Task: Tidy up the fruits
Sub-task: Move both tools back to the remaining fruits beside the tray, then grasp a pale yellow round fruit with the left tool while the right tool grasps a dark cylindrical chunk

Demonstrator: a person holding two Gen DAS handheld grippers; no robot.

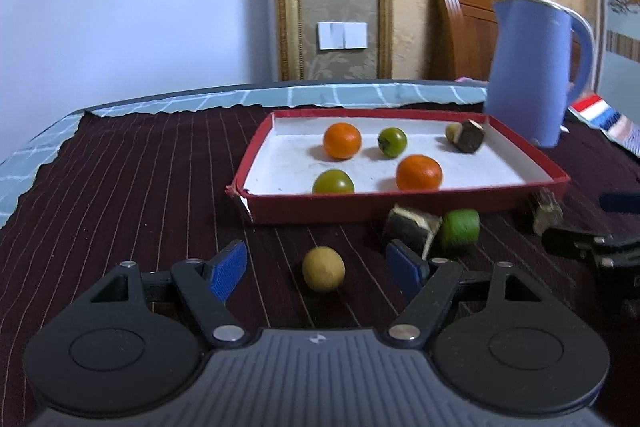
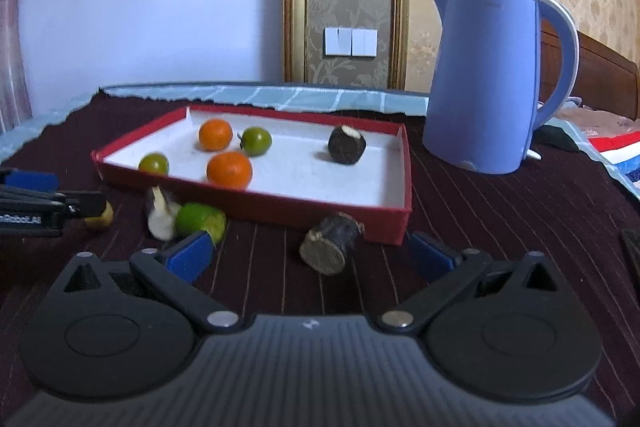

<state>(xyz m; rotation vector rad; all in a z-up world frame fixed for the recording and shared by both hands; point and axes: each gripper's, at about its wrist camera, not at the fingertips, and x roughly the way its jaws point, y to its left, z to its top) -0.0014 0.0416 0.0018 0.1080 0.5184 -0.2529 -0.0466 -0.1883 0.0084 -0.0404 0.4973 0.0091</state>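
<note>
A red tray with a white floor holds two oranges, two green fruits and a dark chunk. In front of it on the cloth lie a yellow round fruit, a dark white-fleshed chunk, a lime and a dark stub. My left gripper is open around the yellow fruit. My right gripper is open around the dark stub.
A blue kettle stands right of the tray. The dark striped cloth covers the table, with a pale checked edge behind. The other gripper shows at the frame edges.
</note>
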